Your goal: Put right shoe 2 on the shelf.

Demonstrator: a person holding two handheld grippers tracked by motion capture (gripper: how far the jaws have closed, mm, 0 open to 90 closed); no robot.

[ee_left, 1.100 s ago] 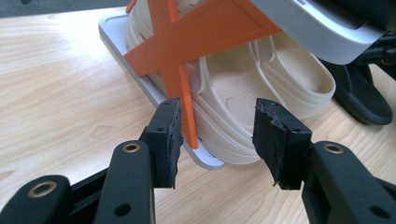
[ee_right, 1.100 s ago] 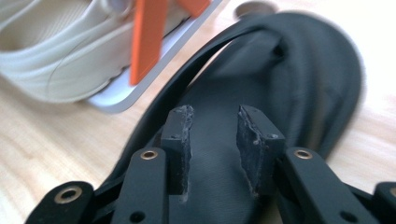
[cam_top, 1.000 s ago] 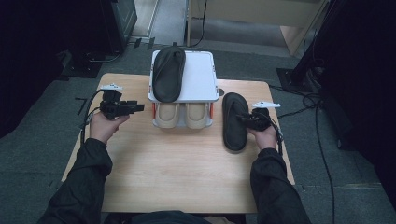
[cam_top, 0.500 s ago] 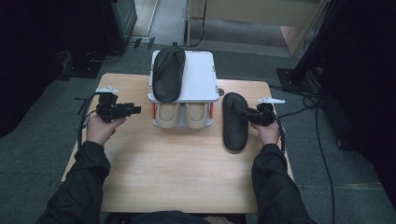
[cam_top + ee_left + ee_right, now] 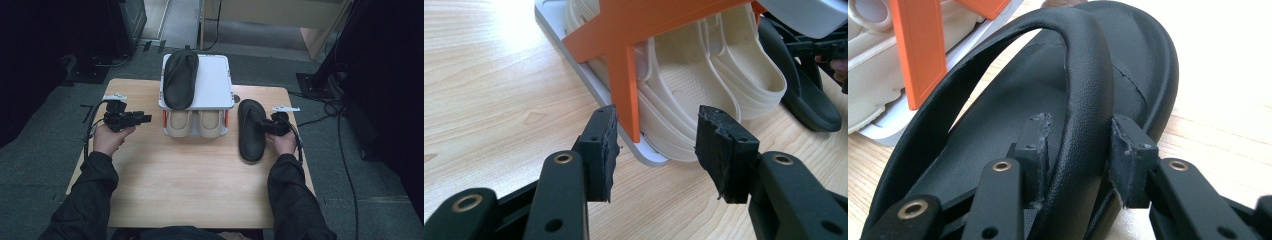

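Observation:
A black slipper (image 5: pixel 249 137) lies on the wooden table (image 5: pixel 190 190) to the right of a small shoe rack (image 5: pixel 216 85). My right gripper (image 5: pixel 261 125) comes at it from the right. In the right gripper view its jaws have just been closing and now hold the slipper's strap (image 5: pixel 1083 90), so my right gripper (image 5: pixel 1080 137) is shut on it. A second black slipper (image 5: pixel 180 77) rests on the rack's white top. My left gripper (image 5: pixel 147 118) hovers open left of the rack; in its own view my left gripper (image 5: pixel 656 135) has nothing between the pads.
A pair of beige sandals (image 5: pixel 192 124) (image 5: pixel 704 75) fills the rack's lower shelf, between orange side supports (image 5: pixel 624 75). Bare tabletop stretches in front of the rack toward the person. Cables lie on the dark floor (image 5: pixel 345 150) to the right.
The right gripper has edged out to the right and come back in onto the slipper's strap. The left gripper and both slippers have stayed where they were.

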